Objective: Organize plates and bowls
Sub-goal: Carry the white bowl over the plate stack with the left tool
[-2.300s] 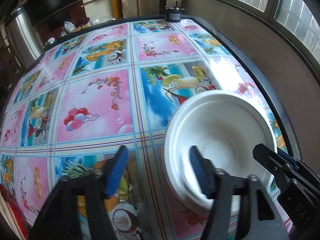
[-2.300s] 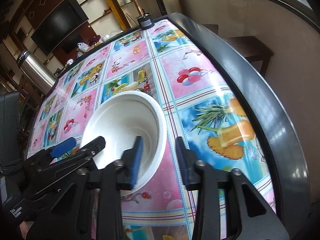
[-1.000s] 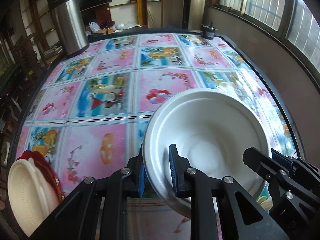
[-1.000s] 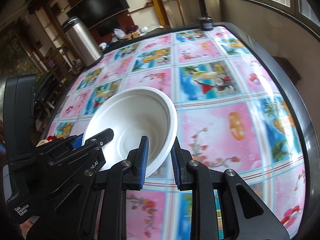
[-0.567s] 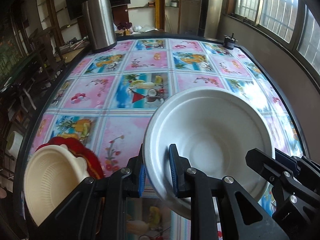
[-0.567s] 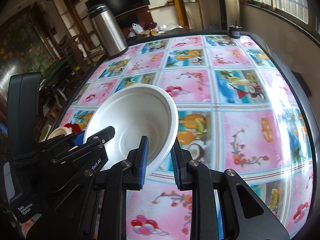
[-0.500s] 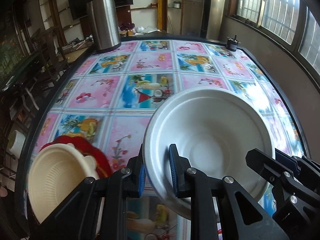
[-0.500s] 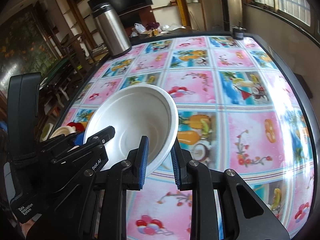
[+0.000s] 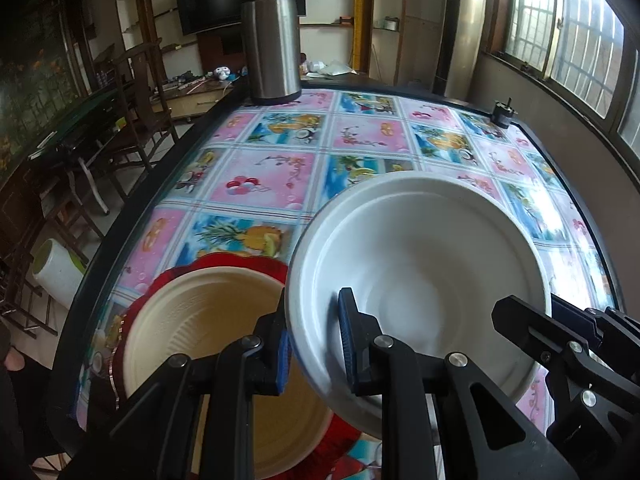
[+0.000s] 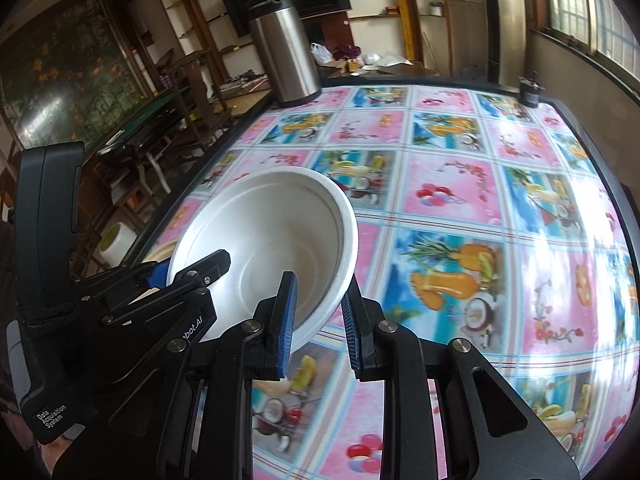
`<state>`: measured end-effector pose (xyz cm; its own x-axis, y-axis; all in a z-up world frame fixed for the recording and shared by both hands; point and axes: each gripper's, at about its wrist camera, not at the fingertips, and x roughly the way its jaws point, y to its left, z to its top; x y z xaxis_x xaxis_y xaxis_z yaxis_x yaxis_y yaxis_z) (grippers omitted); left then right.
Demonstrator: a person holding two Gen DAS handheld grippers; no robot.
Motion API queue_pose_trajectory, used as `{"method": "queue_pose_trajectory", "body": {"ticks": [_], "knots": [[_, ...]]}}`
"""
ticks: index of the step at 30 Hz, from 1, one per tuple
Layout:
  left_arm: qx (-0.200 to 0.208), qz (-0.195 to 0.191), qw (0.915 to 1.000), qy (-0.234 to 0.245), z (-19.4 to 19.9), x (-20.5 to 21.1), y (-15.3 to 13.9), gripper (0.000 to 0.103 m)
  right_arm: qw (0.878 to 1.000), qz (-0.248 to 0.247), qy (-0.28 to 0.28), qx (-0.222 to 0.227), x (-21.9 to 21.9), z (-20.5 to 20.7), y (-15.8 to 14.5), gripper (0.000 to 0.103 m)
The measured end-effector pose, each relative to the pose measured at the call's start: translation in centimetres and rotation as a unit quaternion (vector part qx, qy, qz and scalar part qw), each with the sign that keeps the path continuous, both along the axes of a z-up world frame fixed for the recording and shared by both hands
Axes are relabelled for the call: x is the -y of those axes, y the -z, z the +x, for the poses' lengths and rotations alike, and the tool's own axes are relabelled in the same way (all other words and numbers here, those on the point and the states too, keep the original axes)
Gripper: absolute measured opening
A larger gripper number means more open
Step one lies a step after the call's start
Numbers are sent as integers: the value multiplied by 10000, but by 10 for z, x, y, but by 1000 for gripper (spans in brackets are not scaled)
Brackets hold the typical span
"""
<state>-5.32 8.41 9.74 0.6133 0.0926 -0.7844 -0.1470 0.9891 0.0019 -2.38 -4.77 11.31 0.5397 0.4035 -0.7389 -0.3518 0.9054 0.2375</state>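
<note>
The white bowl (image 9: 420, 264) is pinched from both sides: its left rim is clamped in the nearly closed left gripper (image 9: 312, 344), its right rim in the right gripper (image 10: 318, 312). It's held above the table (image 10: 460, 160), just right of a cream bowl (image 9: 208, 320) on a red plate (image 9: 240, 260).

daylight comes in from the windows (image 9: 560, 36) on the right, glare whitening the tablecloth (image 10: 592, 240) there. left side of room dim. heavy fisheye bending at edges, dark corners, near tablecloth slightly blurred.
</note>
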Motion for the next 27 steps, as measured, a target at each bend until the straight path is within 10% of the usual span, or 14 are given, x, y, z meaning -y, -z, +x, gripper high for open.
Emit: {"method": "queue_pose_trajectory", "body": {"ticks": [27], "knots": [[-216, -55, 9971, -734, -42, -90, 25, 20, 9937, -439, -1021, -177, -112, -27, 18, 23]]}}
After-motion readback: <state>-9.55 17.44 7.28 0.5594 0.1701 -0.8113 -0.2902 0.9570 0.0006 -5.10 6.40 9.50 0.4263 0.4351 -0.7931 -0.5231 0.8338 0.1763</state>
